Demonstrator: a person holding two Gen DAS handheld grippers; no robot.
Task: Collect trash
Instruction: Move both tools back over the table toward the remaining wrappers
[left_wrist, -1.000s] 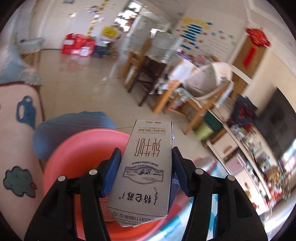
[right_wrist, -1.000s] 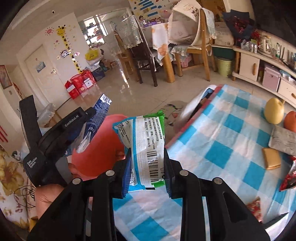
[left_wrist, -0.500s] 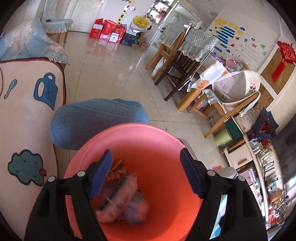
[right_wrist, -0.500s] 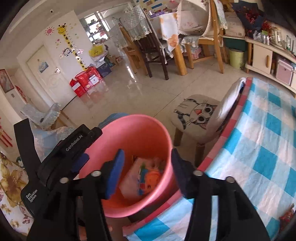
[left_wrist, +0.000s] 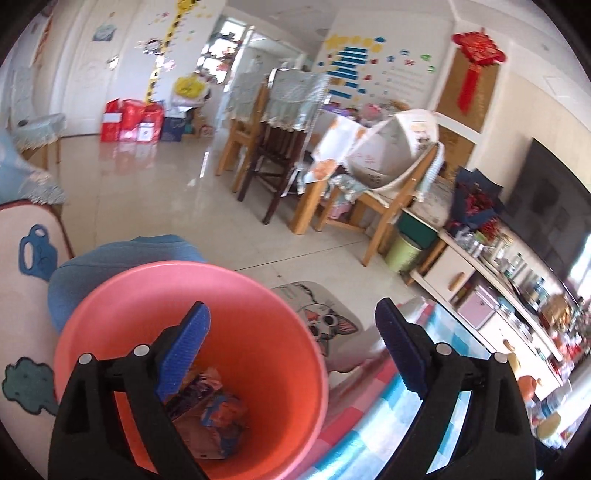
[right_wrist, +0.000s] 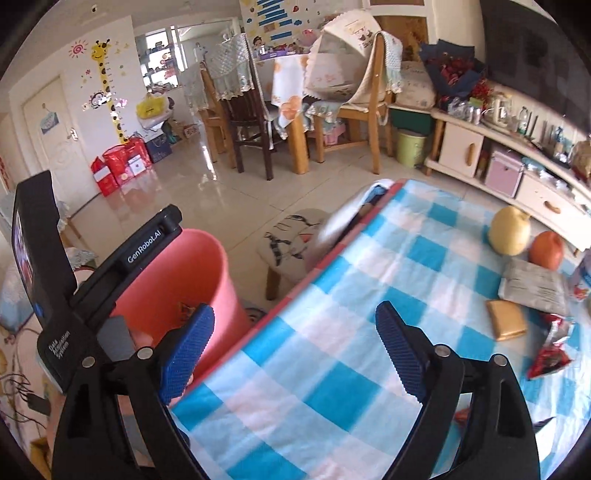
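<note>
A pink bucket (left_wrist: 192, 332) stands on the floor just beside the table edge, with crumpled wrappers and a flattened carton (left_wrist: 207, 417) lying at its bottom. The left gripper (left_wrist: 291, 354) hangs over the bucket's rim, its jaws opening wide with nothing between them; the right gripper (right_wrist: 295, 350) hovers over the table edge, jaws likewise opening and empty. Behind the bucket sits a blue cushion (left_wrist: 122, 254), and a small stool with a cat face (right_wrist: 291, 240) stands between bucket and table. On the blue-and-white checked tablecloth (right_wrist: 332, 350) lie a yellow pear (right_wrist: 509, 234), an orange fruit (right_wrist: 546, 249), a grey packet (right_wrist: 535, 288), a tan biscuit (right_wrist: 506, 319) and a red wrapper (right_wrist: 550, 350). Beyond, a glossy tiled floor (left_wrist: 147, 192) runs to wooden dining chairs (left_wrist: 273, 147).
</note>
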